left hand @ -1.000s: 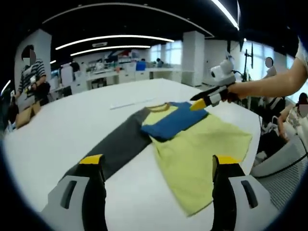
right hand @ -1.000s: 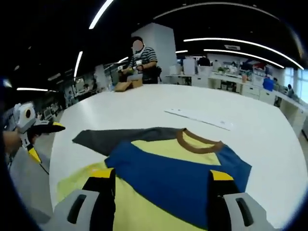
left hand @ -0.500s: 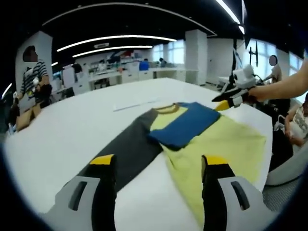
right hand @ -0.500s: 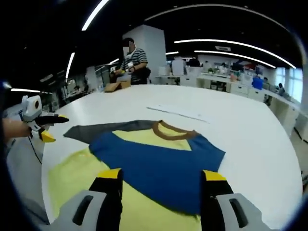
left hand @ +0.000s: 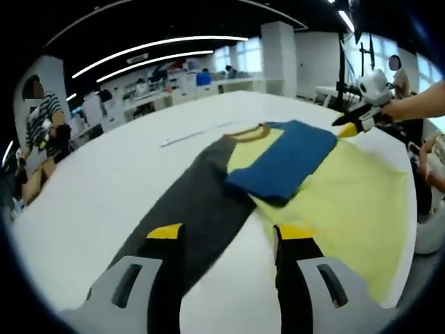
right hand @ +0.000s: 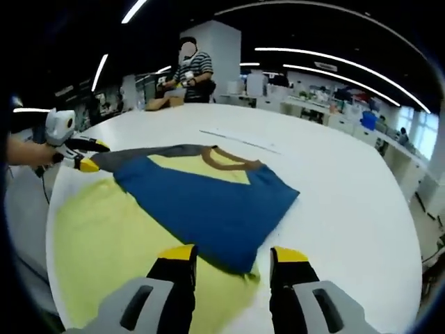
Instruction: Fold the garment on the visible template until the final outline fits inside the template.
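Observation:
A long-sleeved shirt lies flat on the white table (left hand: 104, 181). Its yellow body (left hand: 348, 202) has a brown collar (left hand: 252, 132), and the blue sleeve (left hand: 288, 160) is folded across the chest. The grey sleeve (left hand: 198, 209) stretches out towards my left gripper (left hand: 229, 233), which hovers open over its cuff end. My right gripper (right hand: 232, 254) is open just above the near edge of the blue sleeve (right hand: 208, 205) and the yellow body (right hand: 104, 236). Each gripper shows in the other's view: the right gripper (left hand: 351, 124) at the shirt's far side, the left gripper (right hand: 78, 158) by the grey sleeve (right hand: 149, 154).
A thin white strip (left hand: 195, 133) lies on the table beyond the collar, seen too as the strip (right hand: 240, 141). A person in a striped top (right hand: 186, 69) stands past the table's far edge. Office desks line the back. The table edge (right hand: 410, 264) curves near the right.
Both grippers have come lower and closer to the shirt, the left towards the grey sleeve, the right towards the blue sleeve. The jaws of both have narrowed somewhat but stay open.

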`<state>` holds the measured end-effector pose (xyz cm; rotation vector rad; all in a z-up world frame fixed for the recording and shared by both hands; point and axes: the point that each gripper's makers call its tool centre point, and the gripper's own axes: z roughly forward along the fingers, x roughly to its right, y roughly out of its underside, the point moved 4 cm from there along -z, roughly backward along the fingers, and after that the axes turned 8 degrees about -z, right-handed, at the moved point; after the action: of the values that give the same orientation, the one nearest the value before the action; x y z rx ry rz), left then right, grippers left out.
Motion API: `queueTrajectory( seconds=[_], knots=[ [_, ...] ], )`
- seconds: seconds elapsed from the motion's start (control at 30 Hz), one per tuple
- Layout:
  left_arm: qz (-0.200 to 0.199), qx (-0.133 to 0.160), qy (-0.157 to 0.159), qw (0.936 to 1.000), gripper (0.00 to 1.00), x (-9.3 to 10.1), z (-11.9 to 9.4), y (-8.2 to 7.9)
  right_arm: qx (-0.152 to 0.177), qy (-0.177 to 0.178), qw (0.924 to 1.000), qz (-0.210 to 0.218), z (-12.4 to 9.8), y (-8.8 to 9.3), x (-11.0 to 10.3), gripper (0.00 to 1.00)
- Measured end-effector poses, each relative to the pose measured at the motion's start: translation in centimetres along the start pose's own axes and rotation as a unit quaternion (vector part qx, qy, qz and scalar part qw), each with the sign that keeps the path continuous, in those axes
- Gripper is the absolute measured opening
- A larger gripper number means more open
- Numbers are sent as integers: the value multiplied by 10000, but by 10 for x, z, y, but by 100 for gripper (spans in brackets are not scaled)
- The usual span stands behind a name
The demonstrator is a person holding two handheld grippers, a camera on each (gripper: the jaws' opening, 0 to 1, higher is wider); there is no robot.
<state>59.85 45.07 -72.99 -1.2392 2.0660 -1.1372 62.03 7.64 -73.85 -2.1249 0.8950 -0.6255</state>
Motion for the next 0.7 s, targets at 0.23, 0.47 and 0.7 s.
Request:
queueTrajectory(
  seconds=[0.23, 0.47, 0.7],
  knots=[
    [123, -115, 47, 9998, 41, 2, 23, 1, -262, 34, 9992, -310, 3, 12, 3, 30],
    [279, -128, 42, 9995, 36, 7, 40, -2, -350, 133, 9955, -866, 6, 13, 3, 23],
    [390, -224, 37, 9990, 30, 7, 49, 1, -454, 149, 9921, -1158, 7, 15, 4, 16]
  ],
)
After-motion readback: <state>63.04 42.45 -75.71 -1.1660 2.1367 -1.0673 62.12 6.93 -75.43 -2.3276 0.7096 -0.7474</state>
